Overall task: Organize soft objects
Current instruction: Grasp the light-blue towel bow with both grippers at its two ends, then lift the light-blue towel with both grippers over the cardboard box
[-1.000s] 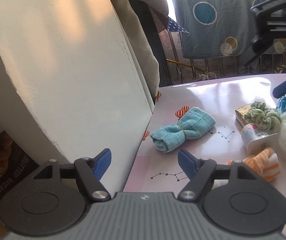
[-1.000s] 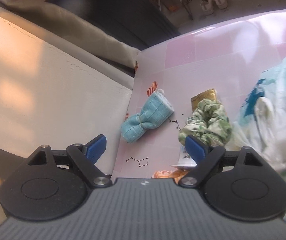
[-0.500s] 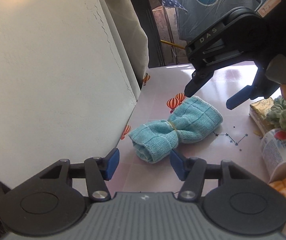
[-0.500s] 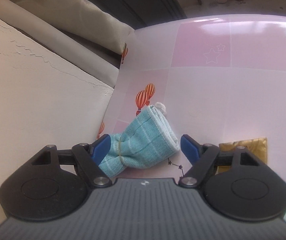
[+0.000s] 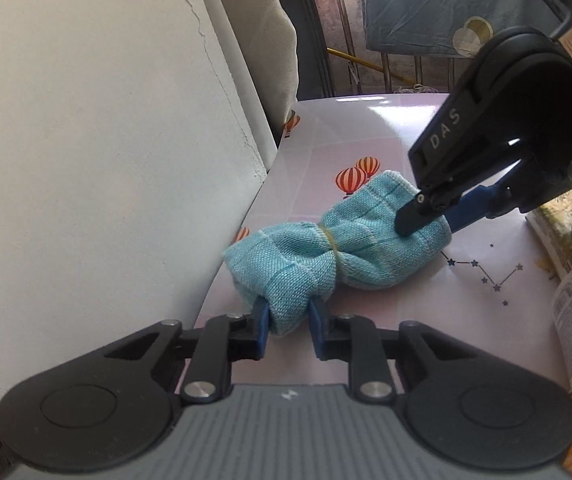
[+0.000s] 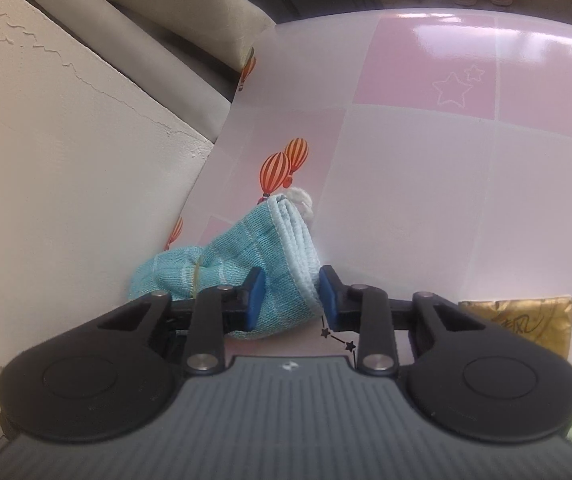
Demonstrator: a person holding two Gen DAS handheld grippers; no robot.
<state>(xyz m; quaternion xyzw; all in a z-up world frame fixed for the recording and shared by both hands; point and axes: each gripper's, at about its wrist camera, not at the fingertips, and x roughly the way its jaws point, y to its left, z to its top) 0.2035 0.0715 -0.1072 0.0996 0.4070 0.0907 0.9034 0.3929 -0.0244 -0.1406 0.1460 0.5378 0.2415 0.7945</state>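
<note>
Two grippers' jaws, left gripper [image 5: 287,317] and right gripper [image 6: 288,295], are closing, each clamped on one blue towel [image 5: 325,256].

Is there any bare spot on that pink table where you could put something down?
Yes. Beyond the blue cloth, the far pink squares of the table are bare up to the far edge. It is crowded at the cloth, where the left gripper and right gripper are closing on its ends beside the white wall, and near the gold packet.
</note>
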